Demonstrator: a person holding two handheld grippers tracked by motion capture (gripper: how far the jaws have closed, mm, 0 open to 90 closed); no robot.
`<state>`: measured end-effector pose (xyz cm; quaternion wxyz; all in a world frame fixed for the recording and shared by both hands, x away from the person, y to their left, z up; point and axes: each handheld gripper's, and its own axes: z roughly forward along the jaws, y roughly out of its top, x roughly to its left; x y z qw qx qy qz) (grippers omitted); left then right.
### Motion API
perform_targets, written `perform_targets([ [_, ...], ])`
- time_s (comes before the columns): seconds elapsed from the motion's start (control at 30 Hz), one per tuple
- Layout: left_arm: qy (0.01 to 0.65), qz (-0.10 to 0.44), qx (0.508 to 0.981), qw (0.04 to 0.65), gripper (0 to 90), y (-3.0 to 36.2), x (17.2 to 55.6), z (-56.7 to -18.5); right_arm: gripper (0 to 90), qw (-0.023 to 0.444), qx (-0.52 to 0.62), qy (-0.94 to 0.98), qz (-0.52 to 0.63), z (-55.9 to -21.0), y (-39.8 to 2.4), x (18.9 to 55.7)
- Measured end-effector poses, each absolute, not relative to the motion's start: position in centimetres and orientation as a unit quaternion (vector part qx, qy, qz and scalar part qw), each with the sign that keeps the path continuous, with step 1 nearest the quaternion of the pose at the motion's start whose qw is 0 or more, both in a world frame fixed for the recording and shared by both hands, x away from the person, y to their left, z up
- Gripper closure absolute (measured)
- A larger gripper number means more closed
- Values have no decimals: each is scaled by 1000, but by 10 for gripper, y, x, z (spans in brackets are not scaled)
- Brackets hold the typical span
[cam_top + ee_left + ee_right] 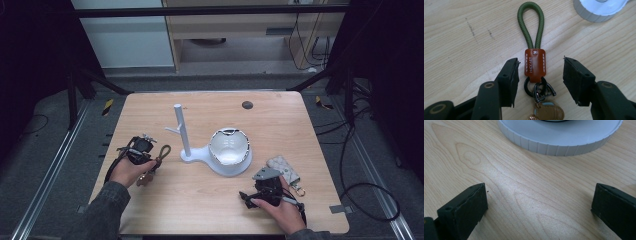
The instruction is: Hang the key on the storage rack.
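Your left gripper [541, 75] has its jaws apart on both sides of the keychain [535, 63], with a gap showing between each black pad and the brown leather tab [535, 65], so nothing is gripped. The keychain lies flat on the wooden table [461, 37]. Its dark metal rings [537, 88] and a small tan charm [549, 112] are nearest to you, between the roots of the jaws; the leather tab is in the middle; the green cord loop [531, 22] points away from you, toward the white base.

Your right gripper [539, 206] holds its jaws wide open over bare wood, with no object between them. Beyond them you see the ribbed edge of the round white base [559, 143].

From the high view, your left hand [127, 170] rests at the near left part of the table with the keychain [157, 160] just in front of it. Your right hand [280, 205] is at the near right. A patterned key pouch [284, 167] lies just beside the right gripper [265, 182]. Farther away, in the middle of the table, stands the white base with a white bowl [229, 147] on it and an upright white post [181, 131] with short side pegs. Near the far edge there is a small dark round spot [247, 105].
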<state>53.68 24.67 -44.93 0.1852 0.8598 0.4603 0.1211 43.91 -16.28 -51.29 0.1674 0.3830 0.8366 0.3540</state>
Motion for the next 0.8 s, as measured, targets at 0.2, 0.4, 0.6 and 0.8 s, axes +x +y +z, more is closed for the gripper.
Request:
perform_targets([
  [0.2,460,120,862,178,493,247,542,-454,3,167,383,837,354,-513,-163,439],
  [0.4,464,107,861,179,564,249,545,-460,3,167,383,837,354,-513,-163,439],
  [0.6,465,105,860,180,579,248,546,-463,3,167,384,836,354,-513,-163,439],
  [0.8,468,103,859,180,592,249,548,-465,3,167,383,837,354,-513,-163,439],
])
